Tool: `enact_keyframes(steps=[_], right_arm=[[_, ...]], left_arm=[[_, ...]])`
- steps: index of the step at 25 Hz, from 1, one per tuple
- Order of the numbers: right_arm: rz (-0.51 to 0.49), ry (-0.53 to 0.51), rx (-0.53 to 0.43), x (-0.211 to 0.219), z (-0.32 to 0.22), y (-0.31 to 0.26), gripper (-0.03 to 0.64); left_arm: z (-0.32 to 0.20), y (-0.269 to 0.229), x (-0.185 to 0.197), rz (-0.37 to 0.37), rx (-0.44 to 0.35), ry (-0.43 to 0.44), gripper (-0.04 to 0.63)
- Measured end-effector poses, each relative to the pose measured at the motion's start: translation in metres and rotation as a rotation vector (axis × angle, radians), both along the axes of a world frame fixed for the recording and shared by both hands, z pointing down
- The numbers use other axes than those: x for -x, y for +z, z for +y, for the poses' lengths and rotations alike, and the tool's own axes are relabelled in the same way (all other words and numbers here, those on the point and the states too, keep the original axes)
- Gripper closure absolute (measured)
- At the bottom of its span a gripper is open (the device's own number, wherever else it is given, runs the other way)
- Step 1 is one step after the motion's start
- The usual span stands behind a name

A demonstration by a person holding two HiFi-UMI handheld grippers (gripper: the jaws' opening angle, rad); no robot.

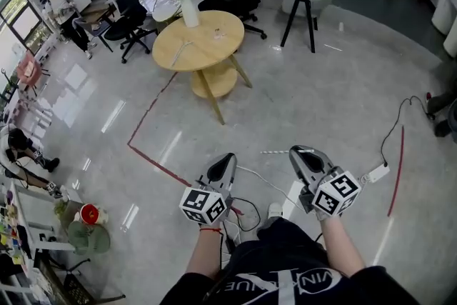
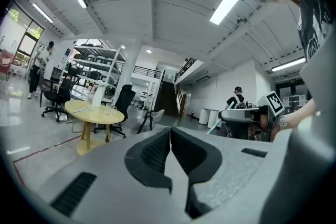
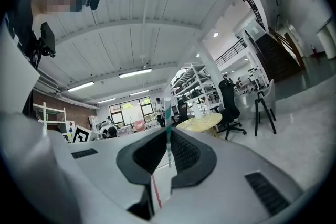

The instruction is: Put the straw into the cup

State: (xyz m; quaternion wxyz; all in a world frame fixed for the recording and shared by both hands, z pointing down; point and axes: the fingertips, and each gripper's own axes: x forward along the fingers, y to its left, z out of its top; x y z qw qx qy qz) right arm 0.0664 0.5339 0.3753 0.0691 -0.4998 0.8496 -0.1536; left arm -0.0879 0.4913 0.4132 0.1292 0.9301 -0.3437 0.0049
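While the right gripper (image 3: 169, 134) clamps the straw (image 3: 167, 115) between its ribbed black pads, most of that thin, teal-striped tube stands free above the jaws. It could tilt, slip or crush if the grip shifts. The left gripper (image 2: 170, 134) has its jaws together on nothing, so it gives no support. Far ahead of both jaws, a round pale-wood table (image 1: 203, 57) bears what looks like a small clear cup (image 1: 218, 33), probably light enough to tip under a careless poke.
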Motion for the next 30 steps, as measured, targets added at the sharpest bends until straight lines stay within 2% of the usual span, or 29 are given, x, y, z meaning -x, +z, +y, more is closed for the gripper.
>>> enact_keyframes(steps=[7, 12, 16, 30], right_arm=[[-0.031, 0.005, 0.034, -0.036, -0.064, 0.009, 0.595], [-0.038, -0.004, 0.027, -0.063, -0.101, 0.013, 0.595], [-0.041, -0.019, 0.018, -0.073, -0.114, 0.014, 0.595], [-0.082, -0.023, 0.019, -0.086, -0.16, 0.014, 0.595]], left_arm=[[-0.06, 0.001, -0.025, 0.024, 0.023, -0.033, 0.581], [-0.097, 0.0, -0.05, 0.035, 0.004, -0.051, 0.581], [-0.108, 0.004, -0.064, 0.039, 0.006, -0.055, 0.581], [-0.151, 0.008, -0.073, 0.013, 0.035, -0.072, 0.581]])
